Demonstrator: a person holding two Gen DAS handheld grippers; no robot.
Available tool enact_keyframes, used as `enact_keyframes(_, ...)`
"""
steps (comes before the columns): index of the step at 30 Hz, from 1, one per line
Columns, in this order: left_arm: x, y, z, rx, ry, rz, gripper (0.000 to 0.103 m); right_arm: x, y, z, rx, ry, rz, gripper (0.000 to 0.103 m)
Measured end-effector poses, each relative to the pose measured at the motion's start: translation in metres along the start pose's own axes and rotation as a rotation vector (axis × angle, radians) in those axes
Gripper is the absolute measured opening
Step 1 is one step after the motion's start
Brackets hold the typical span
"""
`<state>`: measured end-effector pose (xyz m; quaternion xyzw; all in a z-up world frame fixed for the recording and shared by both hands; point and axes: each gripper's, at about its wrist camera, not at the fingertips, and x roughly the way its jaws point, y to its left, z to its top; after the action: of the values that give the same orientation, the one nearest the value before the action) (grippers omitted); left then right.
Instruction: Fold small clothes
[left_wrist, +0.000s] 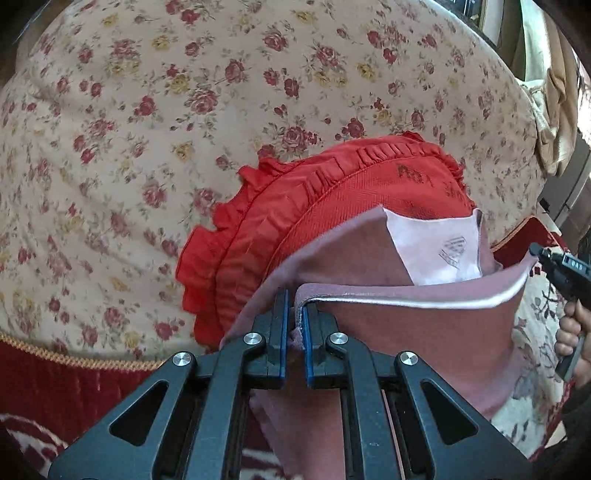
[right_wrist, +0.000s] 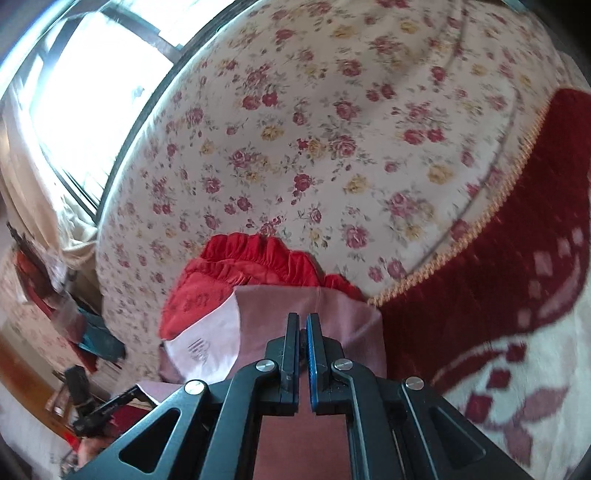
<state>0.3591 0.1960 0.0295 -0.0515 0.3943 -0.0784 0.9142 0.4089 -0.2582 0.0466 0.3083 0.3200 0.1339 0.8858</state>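
A small dusty-pink garment (left_wrist: 424, 332) with a pale pink panel bearing a printed logo (left_wrist: 436, 243) is held up over the bed. My left gripper (left_wrist: 294, 317) is shut on its folded edge. My right gripper (right_wrist: 302, 328) is shut on the same garment (right_wrist: 314, 302) at its other side; it also shows in the left wrist view (left_wrist: 561, 266), at the garment's right corner. A red ruffled garment (left_wrist: 280, 221) lies on the bed behind it, partly hidden by the pink one, and shows in the right wrist view (right_wrist: 240, 266).
The bed is covered by a cream sheet with red roses (left_wrist: 221, 92). A dark red and white blanket (right_wrist: 517, 295) lies along the near edge. A window (right_wrist: 92, 92) and curtain stand beyond the bed. Clutter sits on the floor (right_wrist: 74, 369).
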Motion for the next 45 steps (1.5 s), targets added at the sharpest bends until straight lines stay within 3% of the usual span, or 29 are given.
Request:
enact_keyframes(12, 0.022, 0.009, 0.004, -0.019, -0.032, -0.002, 0.006, 0.069, 0.0, 0.039, -0.079, 0.032, -0.125, 0.003)
enact_keyframes(15, 0.025, 0.012, 0.002, -0.019, -0.028, 0.012, 0.019, 0.089, -0.001, 0.042, -0.102, 0.057, -0.16, 0.003)
enact_keyframes(17, 0.026, 0.021, 0.0, -0.054, -0.026, 0.029, 0.038, 0.103, -0.006, 0.042, -0.113, 0.107, -0.178, 0.003)
enact_keyframes(18, 0.025, 0.026, -0.002, -0.074, -0.028, 0.032, 0.04, 0.106, -0.009, 0.042, -0.116, 0.113, -0.216, 0.003)
enact_keyframes(19, 0.023, 0.032, -0.004, -0.101, -0.03, 0.035, 0.04, 0.106, -0.014, 0.043, -0.111, 0.099, -0.264, 0.003)
enact_keyframes(22, 0.01, 0.051, -0.011, -0.175, -0.032, 0.077, 0.039, 0.085, -0.032, 0.05, -0.064, 0.058, -0.285, 0.003)
enact_keyframes(25, -0.014, 0.058, -0.025, -0.216, -0.031, 0.046, 0.04, 0.058, -0.037, 0.045, -0.099, 0.069, -0.317, 0.003)
enact_keyframes(30, -0.046, 0.036, -0.076, -0.202, 0.099, -0.043, 0.04, 0.012, -0.036, -0.01, -0.186, 0.2, -0.169, 0.007)
enact_keyframes(32, -0.057, 0.027, -0.1, -0.179, 0.149, -0.06, 0.04, 0.0, -0.037, -0.044, -0.21, 0.28, -0.111, 0.017)
enact_keyframes(34, -0.066, 0.022, -0.123, -0.195, 0.19, -0.095, 0.04, -0.006, -0.039, -0.069, -0.235, 0.338, -0.072, 0.038)
enact_keyframes(36, -0.068, 0.021, -0.139, -0.248, 0.252, -0.142, 0.042, -0.009, -0.045, -0.088, -0.233, 0.383, -0.065, 0.042)
enact_keyframes(38, -0.066, 0.022, -0.149, -0.319, 0.309, -0.157, 0.05, -0.006, -0.054, -0.098, -0.154, 0.421, -0.039, 0.043)
enact_keyframes(40, -0.068, 0.024, -0.157, -0.404, 0.312, -0.209, 0.054, -0.005, -0.068, -0.105, -0.023, 0.45, 0.037, 0.045)
enact_keyframes(42, -0.067, 0.024, -0.162, -0.464, 0.312, -0.236, 0.065, -0.003, -0.077, -0.109, 0.079, 0.478, 0.085, 0.045)
enact_keyframes(45, -0.059, 0.022, -0.168, -0.52, 0.325, -0.248, 0.067, -0.005, -0.083, -0.119, 0.185, 0.514, 0.135, 0.046)
